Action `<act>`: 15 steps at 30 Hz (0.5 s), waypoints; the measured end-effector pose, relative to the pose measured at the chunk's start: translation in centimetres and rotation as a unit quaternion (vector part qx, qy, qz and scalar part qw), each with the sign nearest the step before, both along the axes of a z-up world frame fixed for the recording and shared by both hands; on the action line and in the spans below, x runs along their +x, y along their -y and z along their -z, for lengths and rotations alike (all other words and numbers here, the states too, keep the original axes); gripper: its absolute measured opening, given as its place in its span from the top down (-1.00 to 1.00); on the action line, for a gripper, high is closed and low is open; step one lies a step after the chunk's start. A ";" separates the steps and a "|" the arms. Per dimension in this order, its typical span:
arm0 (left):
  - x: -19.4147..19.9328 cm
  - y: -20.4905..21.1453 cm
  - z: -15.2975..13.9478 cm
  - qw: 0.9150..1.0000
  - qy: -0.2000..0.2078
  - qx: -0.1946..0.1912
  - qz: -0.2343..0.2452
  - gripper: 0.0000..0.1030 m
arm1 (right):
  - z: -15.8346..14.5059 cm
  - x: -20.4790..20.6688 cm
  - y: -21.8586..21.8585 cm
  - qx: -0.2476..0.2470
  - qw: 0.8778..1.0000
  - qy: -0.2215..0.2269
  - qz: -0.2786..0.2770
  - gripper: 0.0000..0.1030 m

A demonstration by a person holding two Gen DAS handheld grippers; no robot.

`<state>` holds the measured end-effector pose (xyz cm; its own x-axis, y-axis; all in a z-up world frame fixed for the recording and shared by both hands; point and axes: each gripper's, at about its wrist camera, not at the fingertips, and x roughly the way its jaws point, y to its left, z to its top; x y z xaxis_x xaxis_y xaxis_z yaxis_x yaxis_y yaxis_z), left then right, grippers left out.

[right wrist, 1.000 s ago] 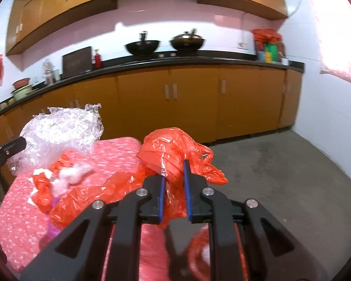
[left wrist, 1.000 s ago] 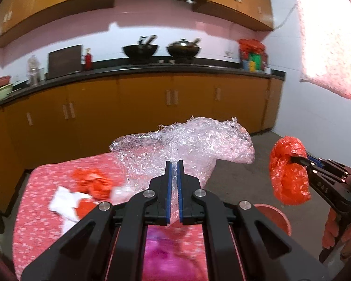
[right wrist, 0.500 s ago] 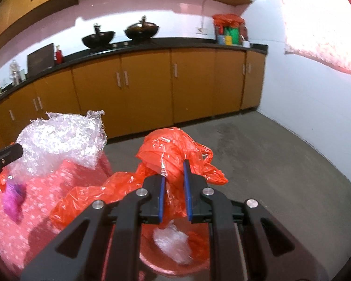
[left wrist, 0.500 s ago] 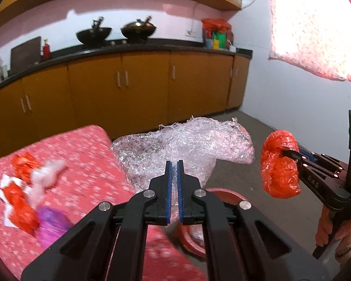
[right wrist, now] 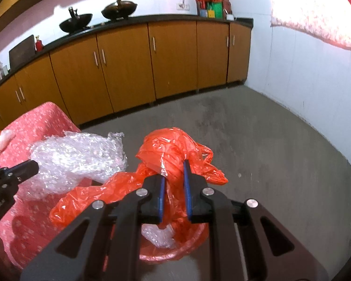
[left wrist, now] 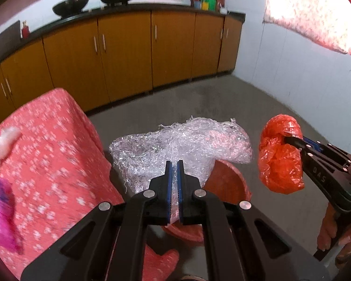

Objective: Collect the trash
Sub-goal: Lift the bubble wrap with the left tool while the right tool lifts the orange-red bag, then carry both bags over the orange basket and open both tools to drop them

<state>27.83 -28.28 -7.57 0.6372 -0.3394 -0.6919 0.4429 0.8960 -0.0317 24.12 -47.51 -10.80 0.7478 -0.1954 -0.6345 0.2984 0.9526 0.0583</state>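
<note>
Over the red bin (right wrist: 175, 253), I hold both tongs clamped on trash: the left gripper (left wrist: 173, 171) pinches a wad of bubble wrap (left wrist: 182, 145), the right gripper (right wrist: 174, 175) a crumpled orange plastic bag (right wrist: 173, 154). One clear scrap (right wrist: 156, 234) already lies in the bin. Neither load is released, and white, orange and purple scraps (left wrist: 2, 140) wait on the red-clothed table (left wrist: 53, 154).

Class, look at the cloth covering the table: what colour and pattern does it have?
The tablecloth is coral red with small white flower-like specks; the left wrist view shows it best.
</note>
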 end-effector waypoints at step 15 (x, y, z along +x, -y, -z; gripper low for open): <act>2.6 3.4 5.0 0.997 -0.059 0.039 -0.008 0.92 | 5.3 3.1 1.3 0.029 0.998 -0.048 0.002 0.71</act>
